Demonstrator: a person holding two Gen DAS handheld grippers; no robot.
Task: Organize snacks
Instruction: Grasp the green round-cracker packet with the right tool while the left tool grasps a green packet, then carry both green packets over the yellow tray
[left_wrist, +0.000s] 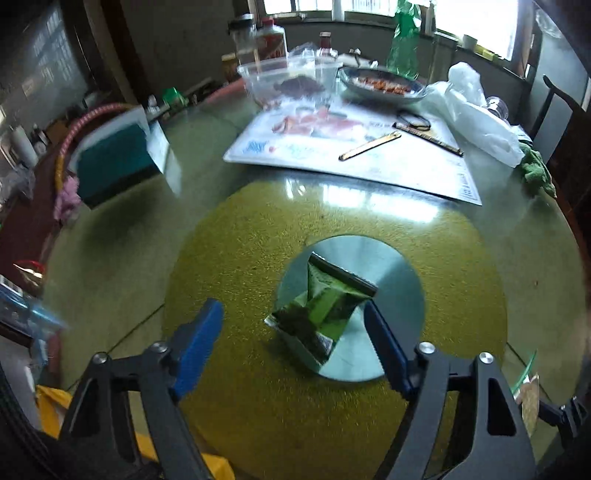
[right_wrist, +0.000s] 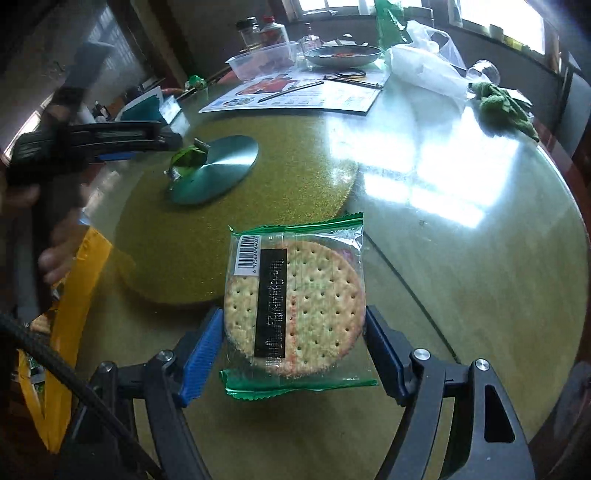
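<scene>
Cracker packet (right_wrist: 293, 306) gripped between right gripper (right_wrist: 293, 343) pads — green snack pouch (left_wrist: 323, 314) loose between spread left gripper (left_wrist: 293, 332) fingers.

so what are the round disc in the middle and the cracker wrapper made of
Round disc: looks like brushed metal, possibly aluminium, with a dull silvery sheen and faint radial streaks; it seems to lie under the glass top, though that is hard to confirm.
Cracker wrapper: thin clear plastic film, glossy and crinkled, with green crimped ends; the biscuit shows through it.
</scene>
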